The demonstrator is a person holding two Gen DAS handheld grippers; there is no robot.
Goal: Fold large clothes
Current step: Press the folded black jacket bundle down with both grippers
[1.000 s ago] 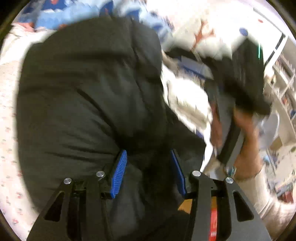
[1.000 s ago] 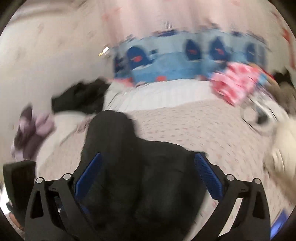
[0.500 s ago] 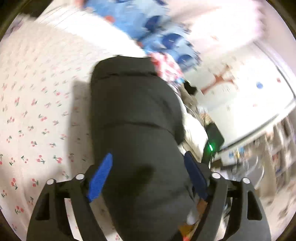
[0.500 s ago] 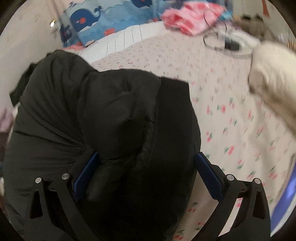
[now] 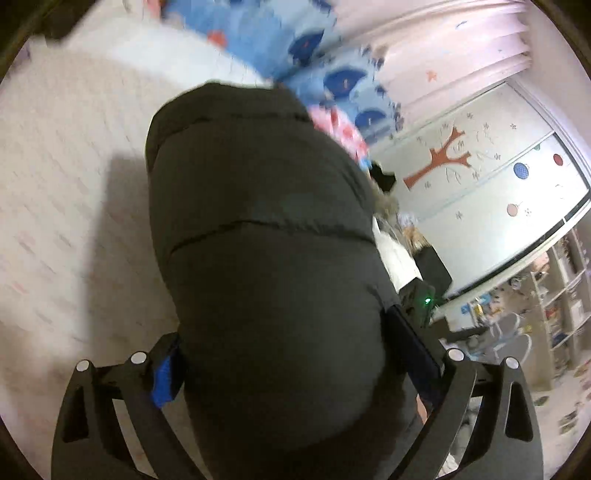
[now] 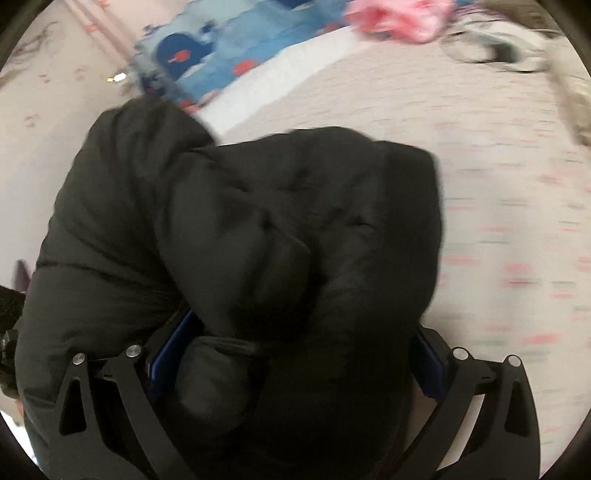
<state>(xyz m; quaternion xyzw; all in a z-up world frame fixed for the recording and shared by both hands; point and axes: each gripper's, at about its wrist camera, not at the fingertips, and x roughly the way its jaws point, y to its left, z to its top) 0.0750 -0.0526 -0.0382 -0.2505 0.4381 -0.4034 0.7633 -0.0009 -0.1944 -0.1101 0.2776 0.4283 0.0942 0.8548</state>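
Note:
A black puffer jacket [image 5: 266, 229] lies bunched on the cherry-print bed sheet [image 5: 55, 206]. In the left wrist view its bulk fills the space between the wide-spread blue-padded fingers of my left gripper [image 5: 295, 365]. In the right wrist view the jacket [image 6: 258, 229] is folded over itself and bulges between the spread fingers of my right gripper [image 6: 291, 362]. Both grippers straddle the thick fabric with jaws far apart. Most of the finger pads are hidden by the jacket.
A blue whale-print blanket [image 6: 229, 48] and a pink garment [image 6: 399, 18] lie at the far side of the bed. A white fur-trimmed garment [image 5: 395, 251] lies right of the jacket. A wardrobe with a tree decal [image 5: 480, 177] and shelves [image 5: 561, 295] stand beyond.
Both grippers have pushed further into the jacket, which now covers more of each view and hides the pads. The views have swung and are blurred by motion.

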